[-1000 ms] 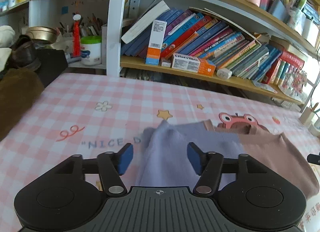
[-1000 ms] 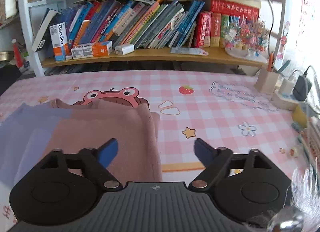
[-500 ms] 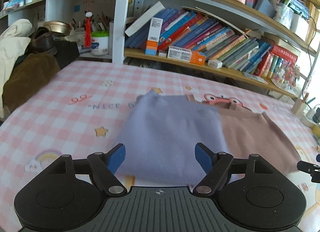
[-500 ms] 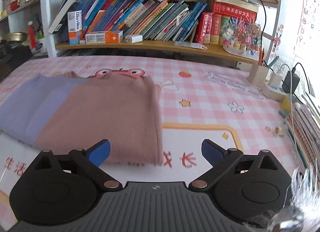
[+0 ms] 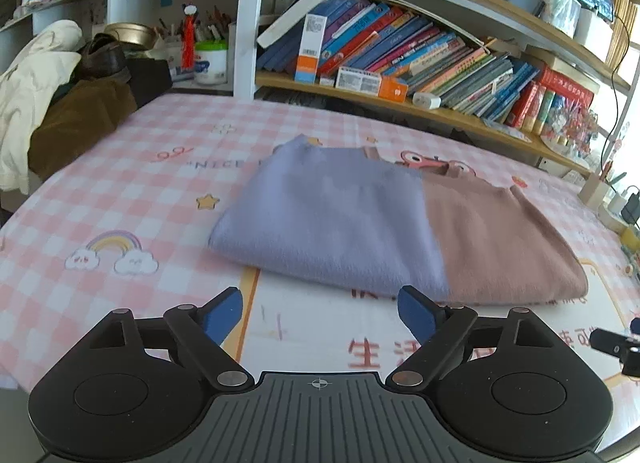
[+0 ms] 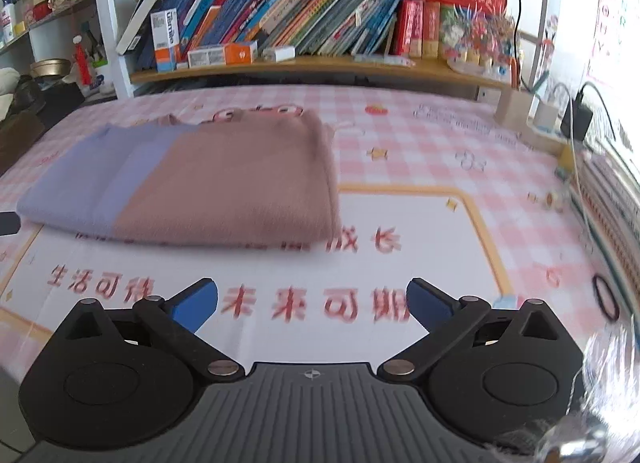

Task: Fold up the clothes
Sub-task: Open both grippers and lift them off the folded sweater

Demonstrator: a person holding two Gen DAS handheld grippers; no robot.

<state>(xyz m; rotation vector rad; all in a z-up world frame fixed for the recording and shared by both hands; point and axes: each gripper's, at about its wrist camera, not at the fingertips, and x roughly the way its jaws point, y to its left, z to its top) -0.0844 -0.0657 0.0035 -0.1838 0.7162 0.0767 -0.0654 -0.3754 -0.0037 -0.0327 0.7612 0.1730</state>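
A folded garment (image 5: 360, 219), lavender on the left and dusty pink on the right, lies flat on the pink checked tablecloth (image 5: 140, 191). The right wrist view shows the same garment (image 6: 208, 179) in the left half of the table. My left gripper (image 5: 320, 311) stands open, nothing between its blue pads, a little in front of the garment's near edge. My right gripper (image 6: 312, 299) is open too and empty, hovering over the white printed panel of the cloth, well short of the garment.
A bookshelf (image 5: 400, 59) full of books lines the back of the table. A heap of coats (image 5: 48, 103) sits at the left end. Pen holder, charger and cables (image 6: 560, 119) crowd the right edge, and a black hair tie (image 6: 606, 297) lies there.
Both grippers have pulled back toward the near edge and off the garment, which now lies folded and free. The jaws of both have spread wider.
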